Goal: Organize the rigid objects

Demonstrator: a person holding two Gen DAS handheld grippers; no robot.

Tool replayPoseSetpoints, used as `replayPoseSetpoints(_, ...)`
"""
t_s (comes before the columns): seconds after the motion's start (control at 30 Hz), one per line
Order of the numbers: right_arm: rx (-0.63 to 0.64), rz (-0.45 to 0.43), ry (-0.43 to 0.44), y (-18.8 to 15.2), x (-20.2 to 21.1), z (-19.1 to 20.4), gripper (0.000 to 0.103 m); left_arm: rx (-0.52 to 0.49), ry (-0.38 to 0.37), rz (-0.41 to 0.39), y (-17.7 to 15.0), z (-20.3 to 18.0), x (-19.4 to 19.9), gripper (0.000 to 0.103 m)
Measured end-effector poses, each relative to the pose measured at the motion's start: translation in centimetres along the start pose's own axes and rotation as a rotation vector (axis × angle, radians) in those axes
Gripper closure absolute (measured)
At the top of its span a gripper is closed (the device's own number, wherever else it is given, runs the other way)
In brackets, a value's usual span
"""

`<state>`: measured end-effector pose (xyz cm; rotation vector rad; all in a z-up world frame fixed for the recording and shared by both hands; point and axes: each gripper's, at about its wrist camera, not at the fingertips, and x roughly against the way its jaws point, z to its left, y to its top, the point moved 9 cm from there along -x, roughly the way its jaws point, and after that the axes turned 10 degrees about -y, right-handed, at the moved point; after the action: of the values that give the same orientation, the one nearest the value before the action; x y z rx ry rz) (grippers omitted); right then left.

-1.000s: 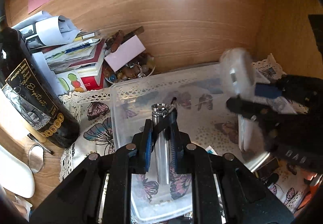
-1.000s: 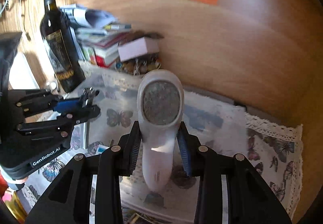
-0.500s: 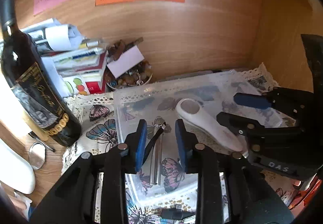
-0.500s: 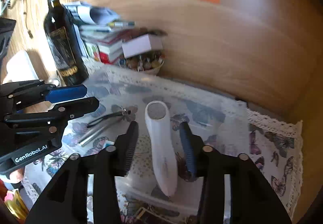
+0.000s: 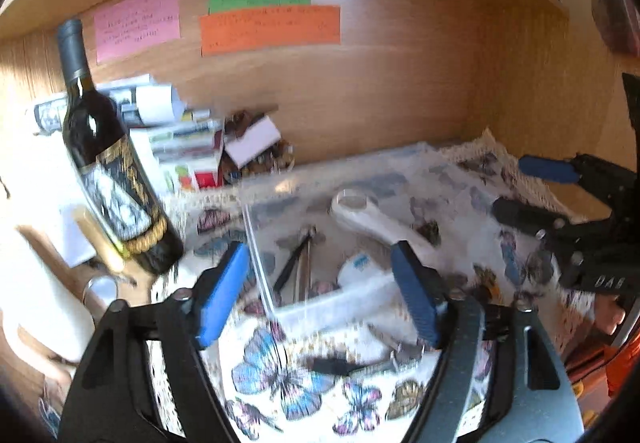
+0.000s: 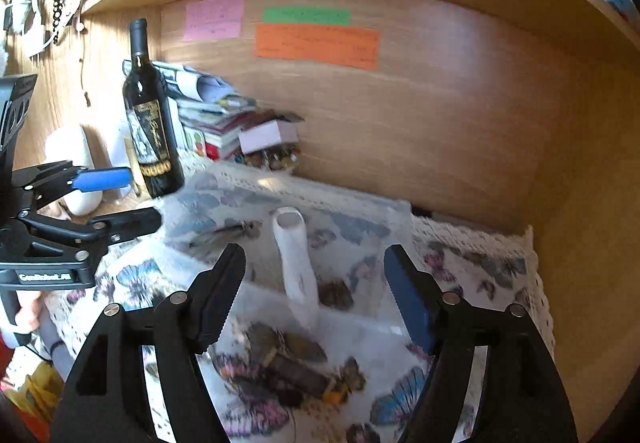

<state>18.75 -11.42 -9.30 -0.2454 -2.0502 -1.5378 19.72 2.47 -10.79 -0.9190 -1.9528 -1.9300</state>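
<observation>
A clear plastic bin (image 5: 320, 309) (image 6: 394, 211) sits on the butterfly cloth. A white handheld device (image 5: 372, 221) (image 6: 296, 267) and a metal corkscrew (image 5: 302, 263) (image 6: 232, 231) lie inside it. My left gripper (image 5: 320, 287) is open and empty, pulled back above the bin's near edge; it also shows in the right wrist view (image 6: 120, 199). My right gripper (image 6: 316, 295) is open and empty, above and behind the white device; it also shows in the left wrist view (image 5: 532, 187).
A wine bottle (image 5: 108, 163) (image 6: 150, 123) stands left of the bin. Stacked books and papers (image 5: 180, 139), a bowl of small items (image 6: 272, 155) and the wooden back wall (image 6: 420, 131) lie behind. Small objects (image 5: 360, 363) lie on the cloth in front. A white object (image 5: 44, 307) is at left.
Both grippers have let go: the corkscrew and white device now lie in the bin. Both grippers have opened wide and drawn back and upward.
</observation>
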Motion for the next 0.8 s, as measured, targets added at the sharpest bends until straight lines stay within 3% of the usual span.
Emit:
replayPoseSetpoints(0.47,-0.127,0.238,-0.009,-9.7,-2.3,-1.6,0.03,0.067,-0.102,0.289,-9.4,-1.5,-4.8,0.022)
replayPoseSetpoints(0.57,-0.146,0.255,-0.011,-10.6,-2.3,-1.7,0.024,0.071,-0.092,0.339,-11.2,-2.1,-5.3,0.022)
replayPoseSetpoints(0.67,-0.16,0.264,-0.003,-11.0,-2.2,-1.9,0.022,0.059,-0.058,0.332,-12.1,-2.7,-4.8,0.015)
replayPoseSetpoints(0.8,-0.147,0.275,0.003,-11.2,-2.2,-1.9,0.022,0.04,-0.079,0.35,-13.0,-4.0,-4.2,0.014)
